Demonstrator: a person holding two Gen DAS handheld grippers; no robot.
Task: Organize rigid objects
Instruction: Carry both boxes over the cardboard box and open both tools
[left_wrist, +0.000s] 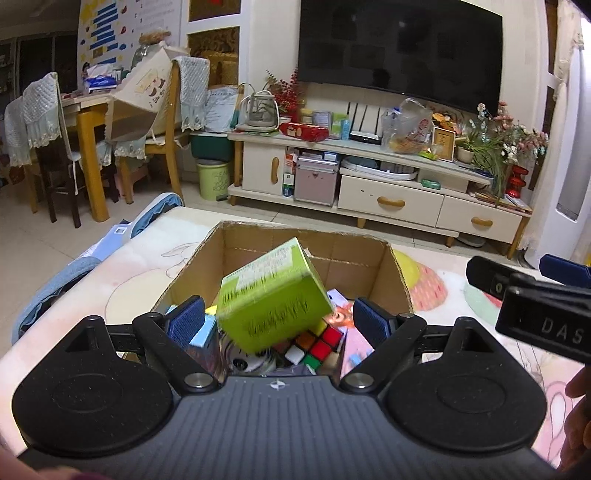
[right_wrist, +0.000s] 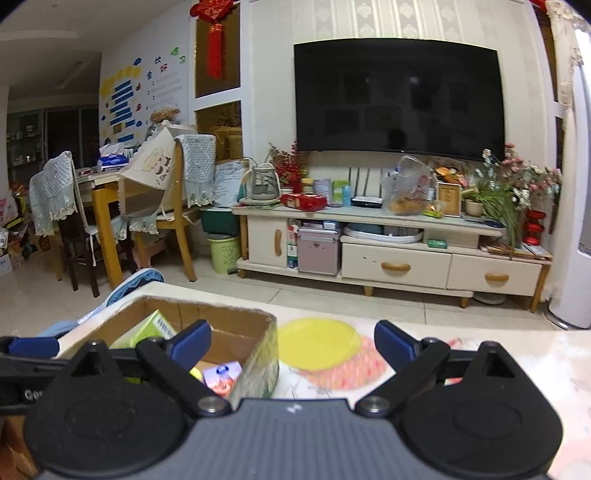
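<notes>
left hand-held gripper (left_wrist: 277, 322) spread wide above the cardboard box (left_wrist: 236, 236), blue pads (left_wrist: 186, 321) clear on either side of the green carton (left_wrist: 273, 295) and not pressing it. carton tilted and motion-blurred over the box's middle, apparently let go and dropping in, one corner over the puzzle cube (left_wrist: 314, 345). beside the cube, a few smaller packets and a pink printed card, too jumbled to name. right hand-held gripper (right_wrist: 293, 341) also wide, nothing between the jaws, hanging just right of the box's near corner, over the patterned cloth on the counter (right_wrist: 480, 354) with its yellow circle print (right_wrist: 317, 349). in the left wrist view, the same gripper seen as a dark bar at the right edge (left_wrist: 532, 295). same green carton poking up inside the box in the right wrist view (right_wrist: 153, 326).

step in hand, by the look of it: releasing an item into the box. next move likely calls for backing both grippers off the rim and finding the next loose rigid object; none visible on the counter from here. beyond, tv stand (right_wrist: 369, 221) and dining chairs, not part of the job.
</notes>
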